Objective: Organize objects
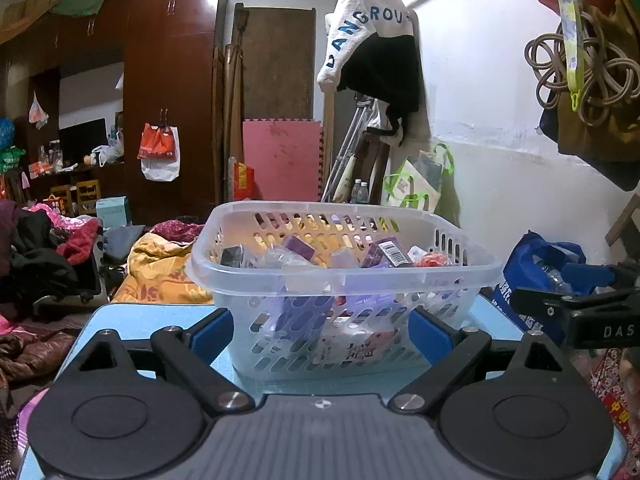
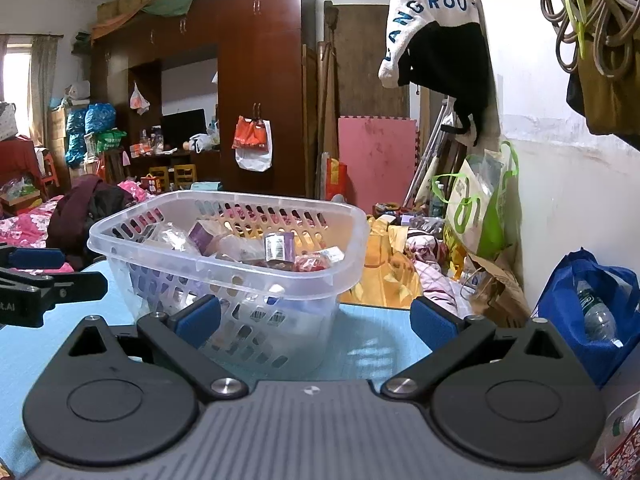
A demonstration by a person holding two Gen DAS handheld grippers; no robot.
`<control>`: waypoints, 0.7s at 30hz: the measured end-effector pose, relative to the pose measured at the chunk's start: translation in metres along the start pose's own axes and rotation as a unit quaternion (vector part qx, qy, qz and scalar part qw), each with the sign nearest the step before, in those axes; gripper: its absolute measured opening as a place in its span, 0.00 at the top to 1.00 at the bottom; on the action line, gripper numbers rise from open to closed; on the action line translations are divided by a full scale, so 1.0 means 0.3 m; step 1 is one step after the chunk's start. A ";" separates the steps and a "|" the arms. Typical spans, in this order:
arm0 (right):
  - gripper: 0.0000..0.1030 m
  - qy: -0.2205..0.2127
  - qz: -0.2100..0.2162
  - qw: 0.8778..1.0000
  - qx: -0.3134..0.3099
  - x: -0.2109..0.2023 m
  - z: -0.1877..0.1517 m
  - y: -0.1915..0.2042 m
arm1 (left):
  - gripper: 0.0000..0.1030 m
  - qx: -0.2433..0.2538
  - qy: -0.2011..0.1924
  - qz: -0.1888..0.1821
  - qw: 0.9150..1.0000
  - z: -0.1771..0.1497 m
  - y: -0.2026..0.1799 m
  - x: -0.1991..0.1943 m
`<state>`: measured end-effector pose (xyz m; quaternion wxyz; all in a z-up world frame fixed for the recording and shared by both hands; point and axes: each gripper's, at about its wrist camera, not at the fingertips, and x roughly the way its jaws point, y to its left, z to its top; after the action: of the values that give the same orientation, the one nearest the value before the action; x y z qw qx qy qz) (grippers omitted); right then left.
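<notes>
A clear perforated plastic basket (image 1: 280,280) stands on a light blue table (image 1: 120,316). It holds several small packaged items, among them purple boxes (image 1: 384,254) and a red packet (image 1: 434,259). My left gripper (image 1: 320,332) is open and empty, its blue pads on either side of the basket's near wall. My right gripper (image 2: 316,320) is open and empty, facing the basket (image 2: 344,256) from its right; its left pad (image 2: 198,316) is in front of the basket's near wall. Each gripper shows at the edge of the other's view, the right gripper (image 1: 576,304) and the left gripper (image 2: 40,280).
A blue bag with a water bottle (image 2: 596,312) sits right of the table by the white wall. Piled clothes and bedding (image 1: 160,268) lie beyond the table's far edge. A wooden wardrobe (image 1: 172,100) and a pink mat (image 1: 280,160) stand at the back.
</notes>
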<state>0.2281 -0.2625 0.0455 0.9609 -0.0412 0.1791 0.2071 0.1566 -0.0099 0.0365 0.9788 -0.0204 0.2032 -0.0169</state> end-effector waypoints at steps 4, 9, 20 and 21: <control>0.00 -0.003 0.001 1.000 -0.006 -0.008 0.003 0.005 | 0.07 -0.004 -0.001 0.002 1.000 0.000 0.013 -0.003; 0.00 -0.003 0.004 1.000 -0.006 -0.012 0.005 0.011 | 0.07 -0.006 -0.002 0.006 1.000 -0.005 0.018 -0.008; 0.00 0.001 0.006 1.000 -0.006 -0.002 -0.003 0.016 | 0.07 -0.007 -0.001 0.007 1.000 -0.006 0.018 0.000; 0.00 0.000 0.007 1.000 -0.006 -0.002 -0.004 0.015 | 0.07 -0.008 -0.001 0.008 1.000 -0.007 0.018 0.000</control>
<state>0.2254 -0.2589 0.0448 0.9591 -0.0461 0.1786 0.2145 0.1560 -0.0044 0.0343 0.9790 -0.0265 0.2021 -0.0078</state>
